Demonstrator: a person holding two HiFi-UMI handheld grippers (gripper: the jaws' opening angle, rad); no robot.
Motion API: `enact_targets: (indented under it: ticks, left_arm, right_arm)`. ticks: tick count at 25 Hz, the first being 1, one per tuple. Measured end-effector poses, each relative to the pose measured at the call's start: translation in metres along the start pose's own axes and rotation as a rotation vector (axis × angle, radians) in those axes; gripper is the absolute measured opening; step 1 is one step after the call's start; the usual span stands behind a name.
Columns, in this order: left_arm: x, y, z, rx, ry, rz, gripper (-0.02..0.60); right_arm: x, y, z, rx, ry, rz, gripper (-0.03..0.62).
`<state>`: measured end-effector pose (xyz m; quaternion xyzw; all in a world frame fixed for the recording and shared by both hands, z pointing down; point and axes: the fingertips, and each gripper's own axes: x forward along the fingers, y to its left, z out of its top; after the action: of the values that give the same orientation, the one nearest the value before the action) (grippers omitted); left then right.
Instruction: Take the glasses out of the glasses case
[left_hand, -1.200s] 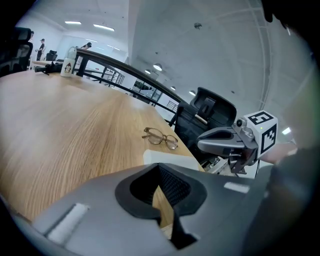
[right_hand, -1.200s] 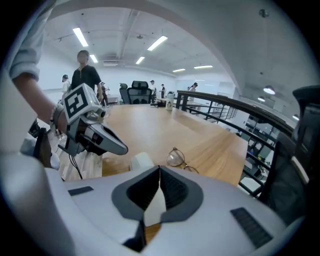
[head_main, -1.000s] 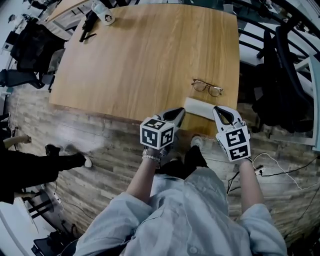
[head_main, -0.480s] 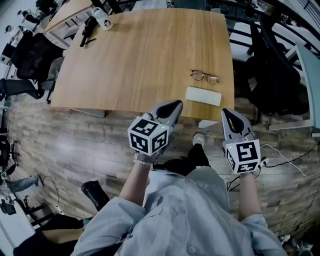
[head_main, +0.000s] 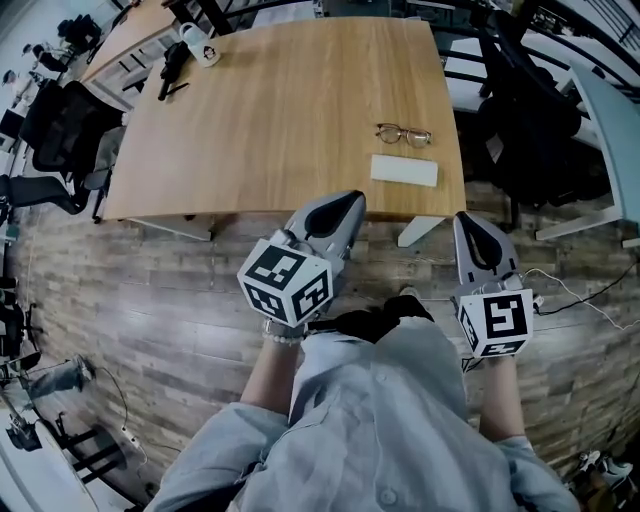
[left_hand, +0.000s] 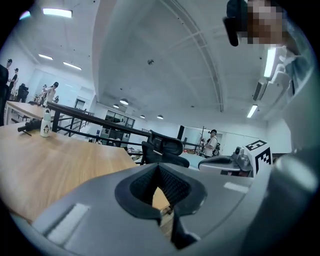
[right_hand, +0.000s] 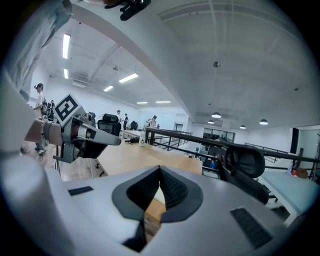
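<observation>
The glasses (head_main: 403, 134) lie unfolded on the wooden table (head_main: 290, 110) near its right front corner. Just in front of them lies the shut white glasses case (head_main: 404, 170), flat on the table. My left gripper (head_main: 350, 203) hovers off the table's front edge, left of the case, its jaws together and empty; its own view shows the tips (left_hand: 159, 167) meeting over the tabletop. To the right of the table's corner my right gripper (head_main: 470, 222) hangs over the floor, also shut on nothing, tips (right_hand: 160, 169) closed. Neither touches the case or glasses.
A white mug (head_main: 203, 42) and a black object (head_main: 172, 60) sit at the table's far left corner. Black office chairs stand left (head_main: 60, 130) and right (head_main: 520, 110) of the table. A pale desk (head_main: 612, 130) is at the right edge. The floor is brick-patterned.
Both grippers have pulled back from the table's front edge toward the person and risen. The glasses and the case have stayed put on the table.
</observation>
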<state>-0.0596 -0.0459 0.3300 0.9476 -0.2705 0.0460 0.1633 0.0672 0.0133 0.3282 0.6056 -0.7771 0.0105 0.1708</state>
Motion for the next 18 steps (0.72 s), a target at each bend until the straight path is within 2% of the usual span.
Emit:
enact_targets:
  ticks: [6,12,18]
  left_arm:
    - [-0.003,-0.014,0.031,0.025,-0.072,0.009,0.005]
    - [0.006,-0.015,0.042,0.051,-0.073,0.046,0.005]
    - [0.011,-0.015,0.042,0.044,-0.079,0.08,0.005]
  right_arm:
    - [-0.006,-0.012,0.011,0.0,-0.033,-0.004,0.002]
    - [0.001,-0.026,0.021,0.013,-0.068,0.016,0.002]
    - [0.007,-0.039,0.023,0.005,-0.08,0.041,0.002]
